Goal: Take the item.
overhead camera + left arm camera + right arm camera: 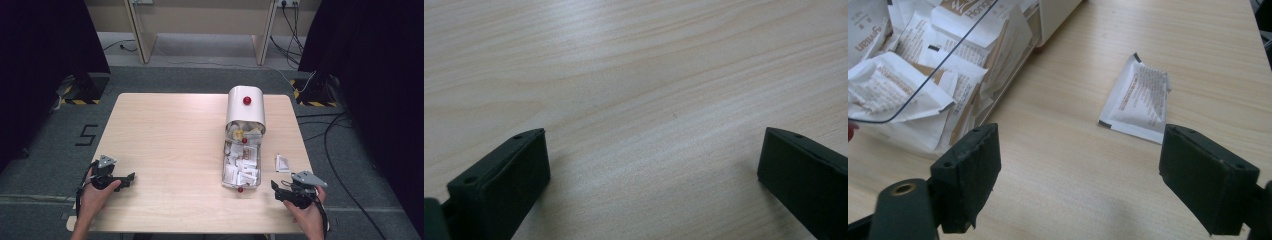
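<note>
A single white sachet (282, 162) (1138, 97) lies flat on the wooden table (165, 135), to the right of a clear tray (241, 167) (923, 65) heaped with several similar sachets. The tray extends from a white rounded box (245, 107) with a red knob. My right gripper (275, 188) (1083, 145) rests near the table's front right, open, with nothing between its jaws; the loose sachet lies just beyond them. My left gripper (131, 178) (654, 145) sits at the front left, open over bare wood.
A small red knob (240, 189) marks the tray's near end. The table's right edge runs close to the loose sachet. Cables trail on the grey floor to the right, and dark curtains hang on both sides.
</note>
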Motion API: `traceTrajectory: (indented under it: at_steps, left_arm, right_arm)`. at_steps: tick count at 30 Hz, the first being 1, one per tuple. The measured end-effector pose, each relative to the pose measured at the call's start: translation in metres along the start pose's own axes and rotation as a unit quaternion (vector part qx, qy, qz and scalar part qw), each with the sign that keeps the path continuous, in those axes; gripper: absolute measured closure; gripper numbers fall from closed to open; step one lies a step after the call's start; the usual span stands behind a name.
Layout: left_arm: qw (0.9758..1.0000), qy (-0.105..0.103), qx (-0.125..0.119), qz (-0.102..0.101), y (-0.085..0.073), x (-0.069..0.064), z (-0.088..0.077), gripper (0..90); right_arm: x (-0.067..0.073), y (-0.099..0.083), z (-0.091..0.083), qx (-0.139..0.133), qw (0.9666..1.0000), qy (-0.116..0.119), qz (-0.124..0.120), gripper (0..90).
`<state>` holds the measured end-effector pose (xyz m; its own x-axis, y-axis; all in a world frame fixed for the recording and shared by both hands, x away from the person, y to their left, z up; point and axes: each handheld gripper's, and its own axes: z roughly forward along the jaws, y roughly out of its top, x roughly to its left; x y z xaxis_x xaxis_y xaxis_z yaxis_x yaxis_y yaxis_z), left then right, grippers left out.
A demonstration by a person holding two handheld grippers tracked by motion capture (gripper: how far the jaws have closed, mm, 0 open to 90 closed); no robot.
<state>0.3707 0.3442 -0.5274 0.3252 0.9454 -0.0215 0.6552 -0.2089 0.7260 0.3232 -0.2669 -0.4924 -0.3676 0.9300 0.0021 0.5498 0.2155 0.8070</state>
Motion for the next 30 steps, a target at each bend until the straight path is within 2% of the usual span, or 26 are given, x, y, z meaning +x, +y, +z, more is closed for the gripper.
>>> traceTrajectory:
  at_steps: [8, 30]
  left_arm:
    - [1.0, 0.0, 0.0, -0.001, 0.0, 0.0, 0.0, 0.0]
    - [1.0, 0.001, 0.0, -0.001, 0.0, 0.0, 0.0, 0.0]
  right_arm:
    - [0.002, -0.009, -0.004, 0.007, 0.9998, 0.009, -0.013, 16.2]
    - [0.004, -0.038, -0.009, 0.028, 0.9995, 0.007, -0.013, 16.3]
